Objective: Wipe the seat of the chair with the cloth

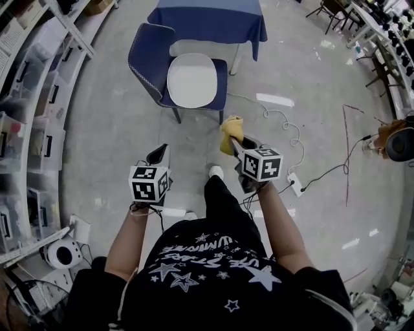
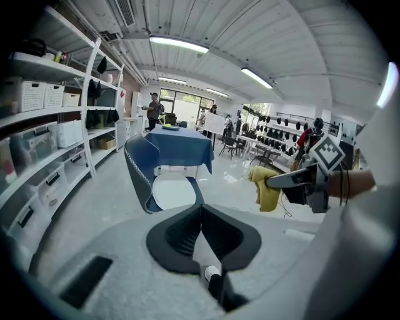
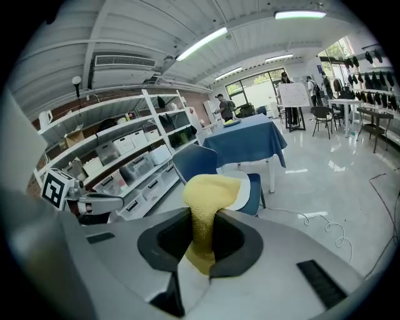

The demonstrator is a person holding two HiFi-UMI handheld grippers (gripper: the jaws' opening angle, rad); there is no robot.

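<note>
Closest under the head camera is the person's black star-printed shirt (image 1: 213,271), with both bare forearms reaching forward from it. Each hand carries one of my tools, marker cubes facing up.

The right tongs (image 3: 203,215) are pinching the yellow cloth (image 3: 209,194). It is squeezed in the throat between the two dark pads, its top bunches up above the jaws, and a short tail hangs below them. From overhead the cloth juts out past the tips of the right tongs, in the air above the floor (image 1: 116,129).

The left tongs (image 2: 200,207) are pressed together, tips meeting, with nothing between them. They sit level with the right tongs, apart from them and off to the cloth's left.

The chair (image 1: 143,58) stands straight ahead of both tongs, blue, with its backrest turned toward the left. Its seat (image 1: 192,80) has a white pad that lies bare. The cloth is near the seat's front edge but short of it, not touching.

Beyond the chair is a worktop draped in blue (image 1: 207,19). Shelving with storage bins (image 1: 32,129) curves along the far side of the left tongs. A white cable (image 1: 284,123) and a power strip (image 1: 295,184) lie on the floor to the right of the right tongs.
</note>
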